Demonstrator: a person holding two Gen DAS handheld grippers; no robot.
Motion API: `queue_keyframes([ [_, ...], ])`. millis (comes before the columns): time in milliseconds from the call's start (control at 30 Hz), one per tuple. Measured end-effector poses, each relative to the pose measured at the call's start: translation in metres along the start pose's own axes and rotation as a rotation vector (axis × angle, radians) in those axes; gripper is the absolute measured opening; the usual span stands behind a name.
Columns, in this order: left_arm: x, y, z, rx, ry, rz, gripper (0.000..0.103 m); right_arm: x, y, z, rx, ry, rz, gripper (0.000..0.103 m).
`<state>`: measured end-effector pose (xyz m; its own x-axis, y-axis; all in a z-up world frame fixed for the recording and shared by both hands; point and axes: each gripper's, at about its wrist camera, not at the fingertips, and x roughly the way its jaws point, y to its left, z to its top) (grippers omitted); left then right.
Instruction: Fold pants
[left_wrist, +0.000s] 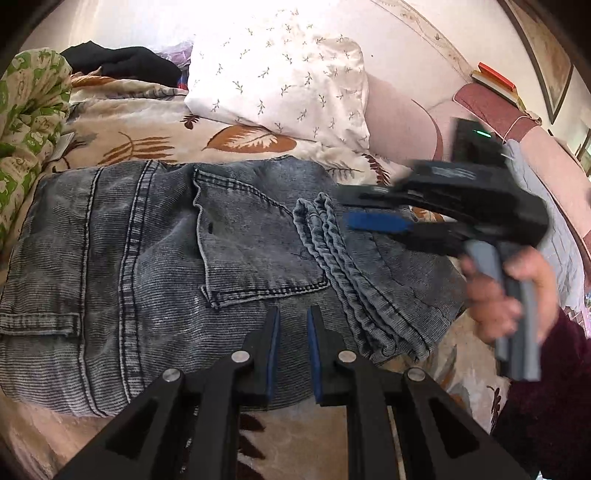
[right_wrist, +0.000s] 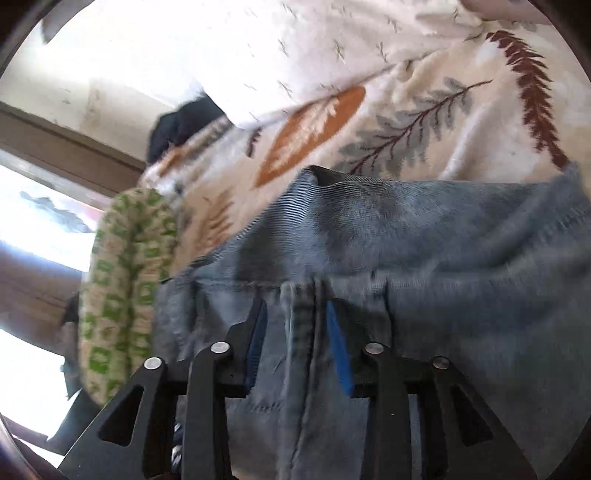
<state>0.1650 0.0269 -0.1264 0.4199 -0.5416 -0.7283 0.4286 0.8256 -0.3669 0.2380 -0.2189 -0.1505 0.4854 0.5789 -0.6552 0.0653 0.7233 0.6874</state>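
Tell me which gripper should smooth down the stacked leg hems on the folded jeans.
Right. The right gripper is open and straddles the stacked hems of the faded blue denim jeans. The left gripper is open and empty at the near edge, farther from them.

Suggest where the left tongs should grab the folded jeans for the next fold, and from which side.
Judging from the left wrist view: take the jeans at the stacked leg hems, which ridge up on the jeans' right part. Come in low from the near edge so one finger slides under the layers. The left tongs hover open just short of it; the right tongs already straddle that cloth.
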Motion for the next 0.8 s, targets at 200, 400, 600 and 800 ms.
queue_keyframes([
  [200, 0.003, -0.002, 0.006, -0.014, -0.008, -0.029, 0.016, -0.055, 0.013, -0.059, -0.1, -0.026, 0.051, 0.038],
  [400, 0.008, -0.027, 0.032, 0.019, -0.024, -0.062, 0.016, -0.081, 0.009, -0.114, -0.178, -0.112, -0.063, 0.038],
  [600, 0.043, -0.069, 0.048, 0.141, -0.003, -0.001, 0.034, -0.075, 0.003, -0.123, -0.271, -0.17, -0.262, 0.038],
  [800, 0.092, -0.068, 0.047, 0.211, 0.105, 0.195, 0.037, -0.053, -0.001, -0.132, -0.333, -0.128, -0.344, 0.038],
])
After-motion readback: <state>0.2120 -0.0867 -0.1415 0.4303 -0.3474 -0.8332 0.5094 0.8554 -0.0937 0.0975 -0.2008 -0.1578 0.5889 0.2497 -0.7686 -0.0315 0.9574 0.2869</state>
